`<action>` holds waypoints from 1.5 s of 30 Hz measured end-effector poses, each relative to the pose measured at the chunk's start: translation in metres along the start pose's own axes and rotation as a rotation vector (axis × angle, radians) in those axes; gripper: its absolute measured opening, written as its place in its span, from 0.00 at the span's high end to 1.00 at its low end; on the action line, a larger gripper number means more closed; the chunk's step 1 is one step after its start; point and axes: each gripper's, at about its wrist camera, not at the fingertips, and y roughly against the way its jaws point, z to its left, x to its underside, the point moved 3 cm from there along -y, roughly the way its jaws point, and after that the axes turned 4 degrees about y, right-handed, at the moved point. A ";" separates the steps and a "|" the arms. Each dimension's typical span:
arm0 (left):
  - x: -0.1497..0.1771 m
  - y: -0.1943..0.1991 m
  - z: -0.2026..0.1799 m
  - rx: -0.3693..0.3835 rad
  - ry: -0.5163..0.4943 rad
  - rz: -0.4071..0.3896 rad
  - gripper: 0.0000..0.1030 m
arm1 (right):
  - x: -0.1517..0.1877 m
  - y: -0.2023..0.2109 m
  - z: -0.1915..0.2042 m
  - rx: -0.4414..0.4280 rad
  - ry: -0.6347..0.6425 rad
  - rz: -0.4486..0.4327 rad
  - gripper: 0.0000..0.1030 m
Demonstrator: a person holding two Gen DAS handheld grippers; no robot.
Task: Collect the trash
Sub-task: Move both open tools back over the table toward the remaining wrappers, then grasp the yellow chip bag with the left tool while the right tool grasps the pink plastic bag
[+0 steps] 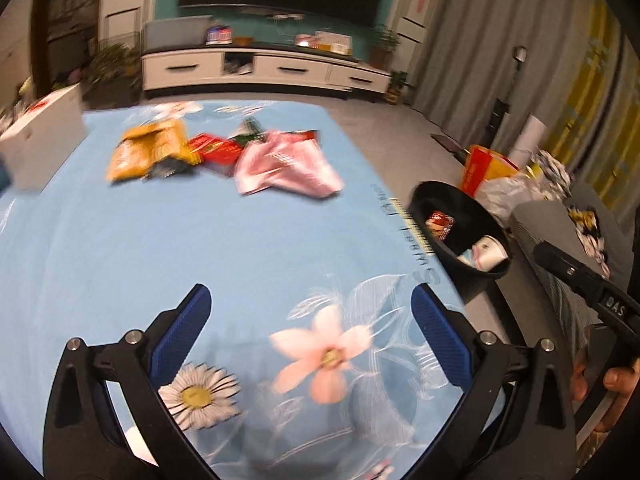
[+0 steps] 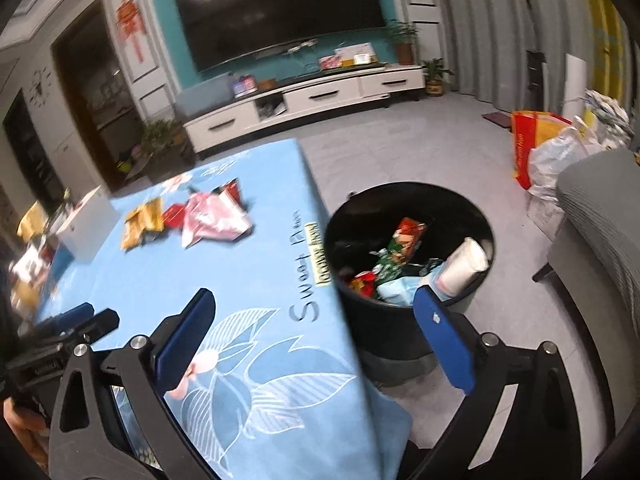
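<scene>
Left gripper (image 1: pixel 310 312) and right gripper (image 2: pixel 314 312) both wide open, empty. Right view alone shows bin (image 2: pixel 408 200) fully; wrappers (image 1: pixel 224 156) remain on cloth (image 1: pixel 160 248).

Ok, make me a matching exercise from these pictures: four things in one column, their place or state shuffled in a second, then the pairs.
Things:
1. pink wrapper
2. white paper cup
3. black bin
4. left tongs

Places or states:
A. on the floor beside the table
B. open and empty over the blue cloth
C. lying on the table
D. inside the bin

Pairs: 1-C, 2-D, 3-A, 4-B
</scene>
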 end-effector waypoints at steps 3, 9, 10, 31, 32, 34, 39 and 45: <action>0.008 0.005 0.031 -0.029 0.067 0.017 0.03 | 0.004 -0.007 0.014 -0.021 0.033 0.025 0.05; 0.022 0.015 0.078 -0.130 0.135 0.035 0.03 | 0.008 -0.029 0.052 -0.073 0.096 0.083 0.05; 0.024 0.016 0.082 -0.139 0.140 0.037 0.03 | 0.009 -0.032 0.056 -0.080 0.102 0.089 0.05; 0.012 0.004 0.153 -0.188 0.268 0.037 0.03 | -0.013 -0.099 0.114 -0.130 0.215 0.119 0.05; 0.010 0.002 0.154 -0.191 0.268 0.037 0.03 | -0.016 -0.102 0.115 -0.129 0.224 0.115 0.05; 0.006 -0.004 0.155 -0.196 0.267 0.036 0.03 | -0.021 -0.109 0.119 -0.128 0.242 0.104 0.05; -0.009 -0.018 0.161 -0.201 0.266 0.033 0.03 | -0.036 -0.130 0.127 -0.131 0.286 0.074 0.09; -0.036 -0.033 0.166 -0.204 0.254 -0.002 0.03 | -0.059 -0.165 0.139 -0.143 0.344 0.045 0.21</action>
